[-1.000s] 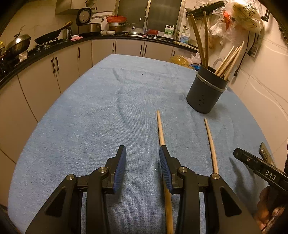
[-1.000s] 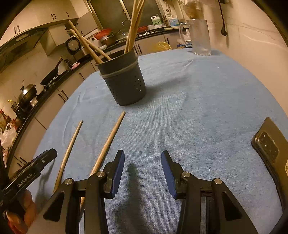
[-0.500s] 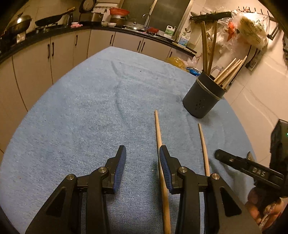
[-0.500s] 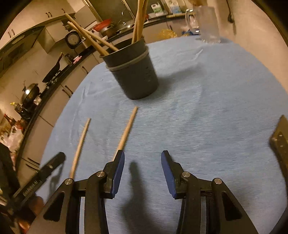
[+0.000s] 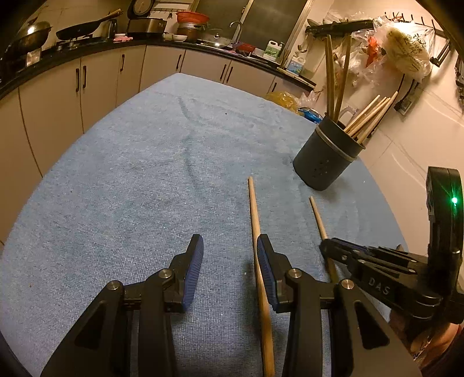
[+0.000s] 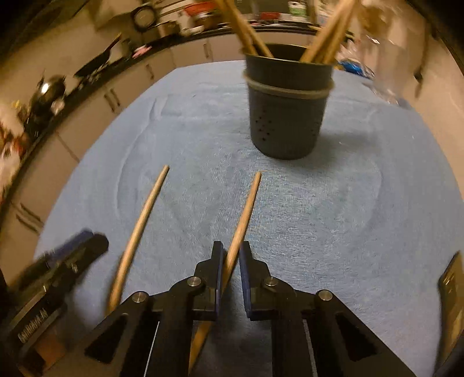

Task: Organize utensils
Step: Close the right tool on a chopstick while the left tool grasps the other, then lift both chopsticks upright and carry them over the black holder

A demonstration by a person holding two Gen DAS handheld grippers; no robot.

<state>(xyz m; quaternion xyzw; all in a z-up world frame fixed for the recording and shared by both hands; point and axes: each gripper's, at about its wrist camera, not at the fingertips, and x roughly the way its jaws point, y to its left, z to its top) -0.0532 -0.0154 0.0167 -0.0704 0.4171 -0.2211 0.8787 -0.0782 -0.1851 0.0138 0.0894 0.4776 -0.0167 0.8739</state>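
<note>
a blue cloth (image 5: 145,179) covers the table; a frying pan (image 5: 84,27) sits on the counter

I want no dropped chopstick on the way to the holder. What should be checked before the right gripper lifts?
1. Right gripper jaws shut on the right chopstick: ok.
2. Grip near the chopstick's middle: cannot tell; its near end runs under the gripper.
3. Left chopstick apart from the held one: ok, they lie side by side with a gap.
4. Left gripper out of the way: ok; open, off to the side, its inner jaw beside the left chopstick.
5. Utensil holder upright with room inside: ok, chopsticks lean to both sides with an open middle.
6. Path over the blue cloth to the holder free: ok.
</note>
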